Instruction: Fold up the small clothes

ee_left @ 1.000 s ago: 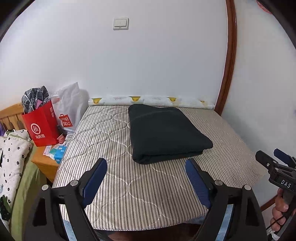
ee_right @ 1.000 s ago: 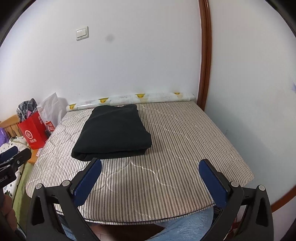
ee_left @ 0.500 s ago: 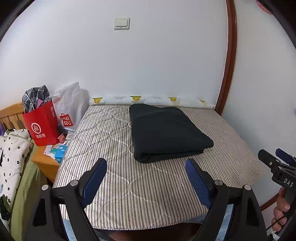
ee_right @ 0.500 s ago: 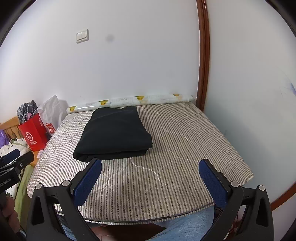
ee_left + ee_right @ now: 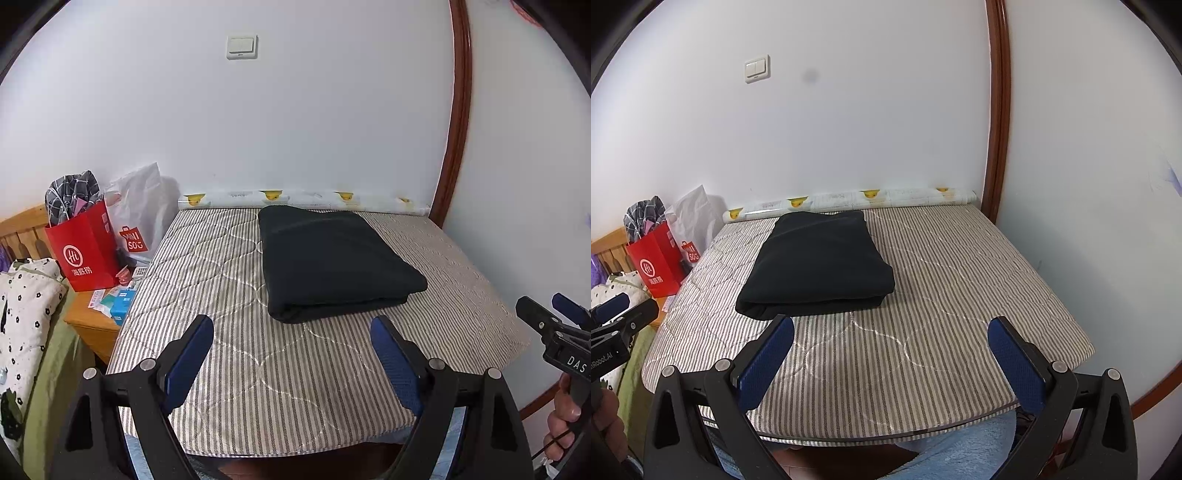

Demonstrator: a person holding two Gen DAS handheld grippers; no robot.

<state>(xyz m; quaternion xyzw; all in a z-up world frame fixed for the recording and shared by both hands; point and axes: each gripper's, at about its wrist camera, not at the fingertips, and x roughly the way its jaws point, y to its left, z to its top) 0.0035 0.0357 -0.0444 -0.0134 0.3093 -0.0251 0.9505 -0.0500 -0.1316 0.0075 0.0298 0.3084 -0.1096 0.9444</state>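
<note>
A dark folded garment [image 5: 332, 262] lies flat on the striped quilted mat [image 5: 277, 369], toward its far side; it also shows in the right wrist view [image 5: 816, 262]. My left gripper [image 5: 291, 332] is open and empty, held above the mat's near edge, short of the garment. My right gripper [image 5: 892, 332] is open and empty, also above the near edge, to the right of the garment. Each gripper shows at the edge of the other's view.
A patterned roll [image 5: 303, 197] lies along the wall behind the mat [image 5: 960, 295]. A red paper bag [image 5: 85, 251] and a white plastic bag [image 5: 140, 218] stand on a wooden nightstand [image 5: 88, 325] at left. A wall is close on the right.
Both views have drifted very slightly; the garment lies unchanged and both grippers stay open.
</note>
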